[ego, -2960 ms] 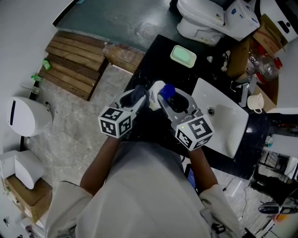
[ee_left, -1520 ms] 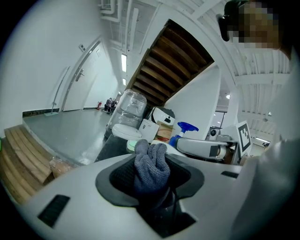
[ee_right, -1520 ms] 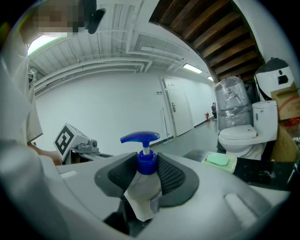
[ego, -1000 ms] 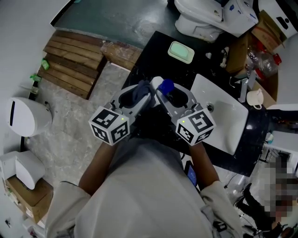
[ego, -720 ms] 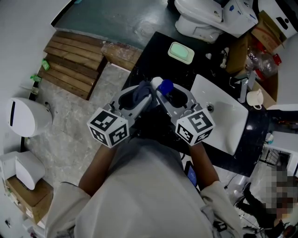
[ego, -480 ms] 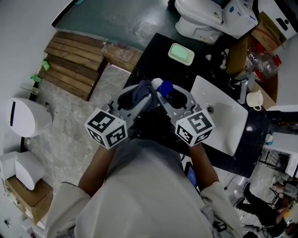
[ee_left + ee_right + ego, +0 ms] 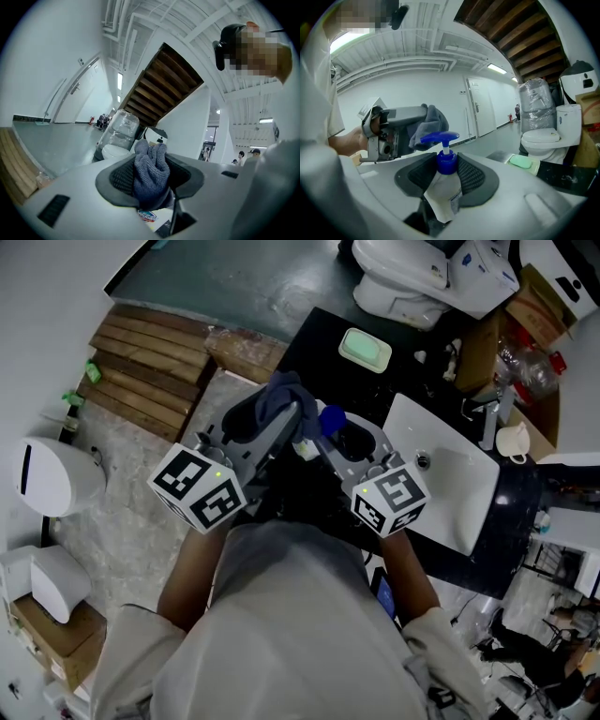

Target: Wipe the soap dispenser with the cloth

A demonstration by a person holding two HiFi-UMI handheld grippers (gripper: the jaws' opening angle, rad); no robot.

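One dispenser (image 7: 445, 186) — between right tongs (image 7: 446, 171) (clamped)

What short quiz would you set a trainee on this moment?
1. True or false: the right gripper has its jaws closed on the soap dispenser.
2. What does the left gripper hold in its jaws? A) a sponge B) a grey cloth C) nothing
3. Name the item lying on the black counter beyond both grippers.
Key: 1 true; 2 B; 3 green soap dish.
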